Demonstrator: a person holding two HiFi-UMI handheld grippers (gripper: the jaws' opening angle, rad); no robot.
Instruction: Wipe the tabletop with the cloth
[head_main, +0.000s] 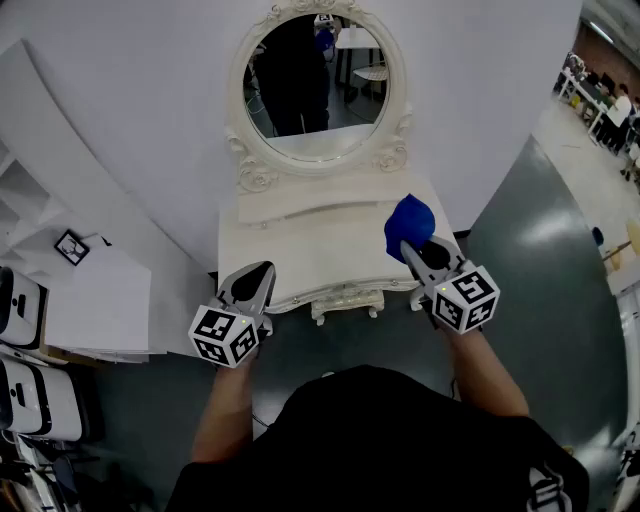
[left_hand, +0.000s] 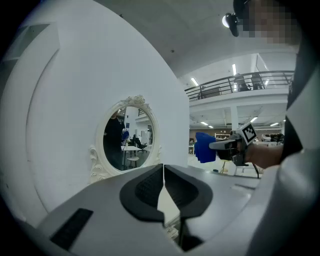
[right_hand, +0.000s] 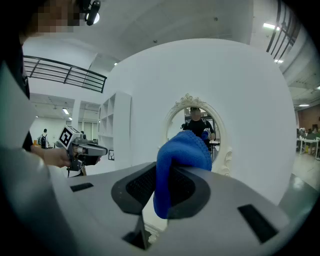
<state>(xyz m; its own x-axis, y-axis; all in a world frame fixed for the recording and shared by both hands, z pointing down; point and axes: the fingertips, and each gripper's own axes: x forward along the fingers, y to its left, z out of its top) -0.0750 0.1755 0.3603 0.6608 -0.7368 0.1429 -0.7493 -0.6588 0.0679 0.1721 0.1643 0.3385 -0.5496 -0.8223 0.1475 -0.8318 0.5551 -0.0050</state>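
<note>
While facing the cream carved dressing table (head_main: 300, 235), stood with a gripper in each hand. Well to the left of the table: white open shelving (head_main: 30, 190) and a small black-framed picture (head_main: 72, 246).

Held the left gripper (head_main: 262, 272) just off the table's front left corner, jaws pressed together on nothing, no part in the work. At the back of the table: an oval mirror in an ornate cream frame (head_main: 318, 90).

Held the right gripper (head_main: 408, 247) over the table's right front part, jaws pinching a bunched bright blue knitted cloth (head_main: 409, 222) by a fold, most of it standing beyond the tips. Seemed raised above the tabletop rather than pressed to it; could not settle contact for certain. Judged the wiping not yet started.

Could go wrong in three ways from here. Gripped by one fold only, so might slip free once pressed down and dragged. Bunched so tightly, might clean only a narrow stripe per pass. Tilted too low, might scrape the hard jaw tips on the painted top, or strike the mirror frame on a long push toward the back.

Found no readable writing or brand anywhere: only black-and-white square markers on each gripper's cube, and the framed picture too small to make out.
</note>
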